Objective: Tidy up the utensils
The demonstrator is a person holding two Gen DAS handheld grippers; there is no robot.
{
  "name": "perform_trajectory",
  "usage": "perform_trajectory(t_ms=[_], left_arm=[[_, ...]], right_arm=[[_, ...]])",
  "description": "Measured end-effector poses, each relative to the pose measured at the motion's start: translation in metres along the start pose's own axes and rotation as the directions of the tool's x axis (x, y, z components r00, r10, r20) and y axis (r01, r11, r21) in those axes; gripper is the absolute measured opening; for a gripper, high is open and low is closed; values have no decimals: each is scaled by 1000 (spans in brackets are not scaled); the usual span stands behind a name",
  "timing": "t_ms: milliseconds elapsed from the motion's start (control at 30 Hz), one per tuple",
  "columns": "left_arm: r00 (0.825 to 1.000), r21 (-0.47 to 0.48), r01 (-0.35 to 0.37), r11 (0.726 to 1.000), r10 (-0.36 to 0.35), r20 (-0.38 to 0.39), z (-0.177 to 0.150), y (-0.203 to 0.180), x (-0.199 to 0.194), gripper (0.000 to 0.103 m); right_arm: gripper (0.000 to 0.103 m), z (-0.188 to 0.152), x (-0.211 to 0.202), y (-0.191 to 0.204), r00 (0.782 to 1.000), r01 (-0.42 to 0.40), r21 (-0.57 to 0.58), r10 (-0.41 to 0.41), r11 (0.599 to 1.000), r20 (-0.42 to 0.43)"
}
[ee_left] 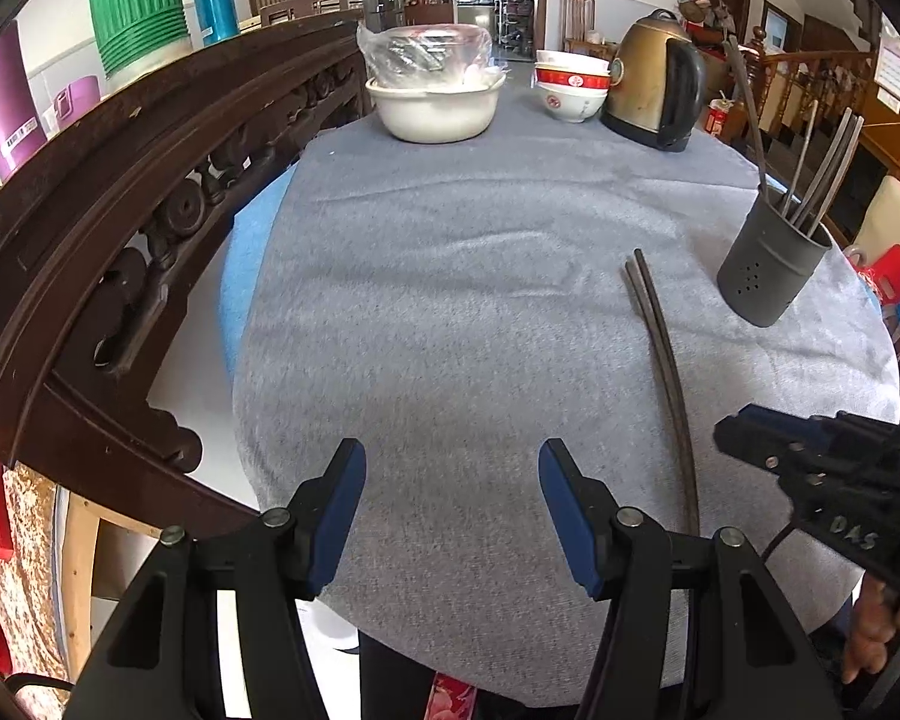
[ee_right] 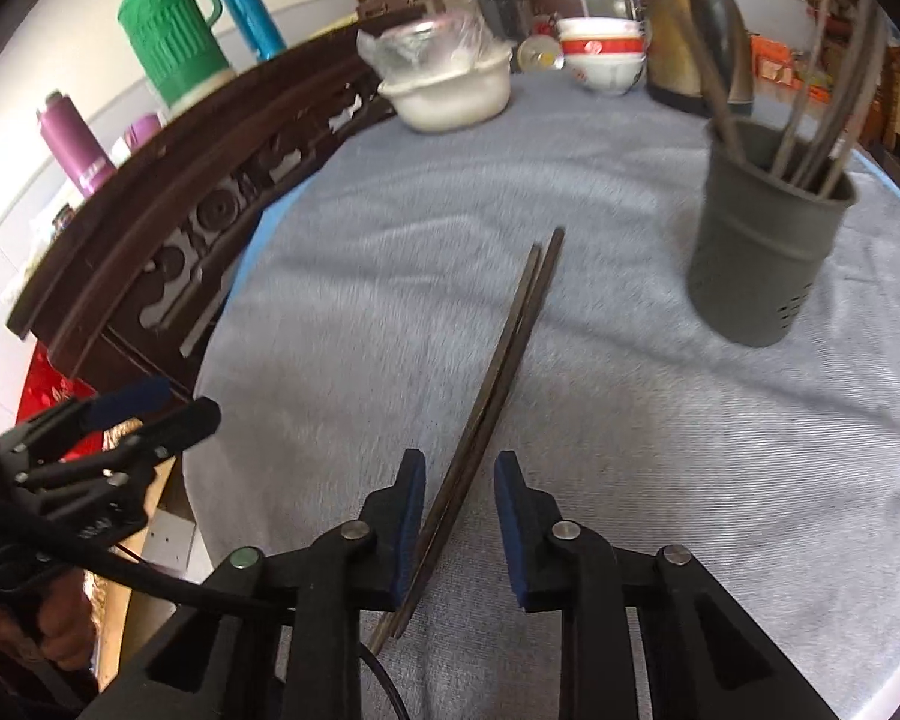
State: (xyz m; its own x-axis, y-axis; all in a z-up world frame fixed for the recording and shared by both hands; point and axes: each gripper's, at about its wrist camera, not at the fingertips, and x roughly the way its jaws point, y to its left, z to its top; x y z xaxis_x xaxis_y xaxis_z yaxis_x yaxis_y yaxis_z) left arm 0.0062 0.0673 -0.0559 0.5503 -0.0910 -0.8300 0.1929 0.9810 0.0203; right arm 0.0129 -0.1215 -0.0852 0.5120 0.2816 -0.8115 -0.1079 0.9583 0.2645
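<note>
A pair of dark chopsticks (ee_left: 666, 360) (ee_right: 510, 348) lies side by side on the grey-blue tablecloth (ee_left: 450, 300). A dark grey utensil holder (ee_left: 768, 276) (ee_right: 762, 264) stands to their right with several chopsticks upright in it. My right gripper (ee_right: 459, 468) straddles the near end of the lying pair. The pair runs close along its left pad and a gap shows before the right pad. In the left wrist view the right gripper (ee_left: 738, 429) sits at the lower right. My left gripper (ee_left: 450, 456) (ee_right: 180, 402) hovers open over bare cloth left of the chopsticks, holding nothing.
At the far end of the table stand a cream basin (ee_left: 435, 108) with a plastic-wrapped dish in it, stacked red-and-white bowls (ee_left: 570, 90) and a brass kettle (ee_left: 654, 84). A carved dark wooden rail (ee_left: 120, 210) borders the left side. Behind it stand green (ee_left: 138, 6), blue and purple flasks.
</note>
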Motion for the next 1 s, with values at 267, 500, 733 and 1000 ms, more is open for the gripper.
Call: perform_trajectory(t_ms=[267, 500, 733, 1000], left_arm=[[999, 2, 6, 1000, -6, -35, -2, -4, 7, 61], [999, 21, 5, 1000, -4, -50, -3, -12, 11, 61], [998, 29, 7, 1000, -5, -65, -5, -18, 14, 61], [997, 22, 5, 1000, -4, -75, -9, -14, 14, 61]], right_arm=[[17, -7, 23, -2, 998, 19, -8, -19, 1000, -56], [17, -11, 20, -24, 998, 21, 69, -17, 997, -59], [19, -5, 17, -10, 999, -26, 13, 27, 1000, -40], [17, -7, 25, 0, 998, -2, -31, 0, 1000, -61]])
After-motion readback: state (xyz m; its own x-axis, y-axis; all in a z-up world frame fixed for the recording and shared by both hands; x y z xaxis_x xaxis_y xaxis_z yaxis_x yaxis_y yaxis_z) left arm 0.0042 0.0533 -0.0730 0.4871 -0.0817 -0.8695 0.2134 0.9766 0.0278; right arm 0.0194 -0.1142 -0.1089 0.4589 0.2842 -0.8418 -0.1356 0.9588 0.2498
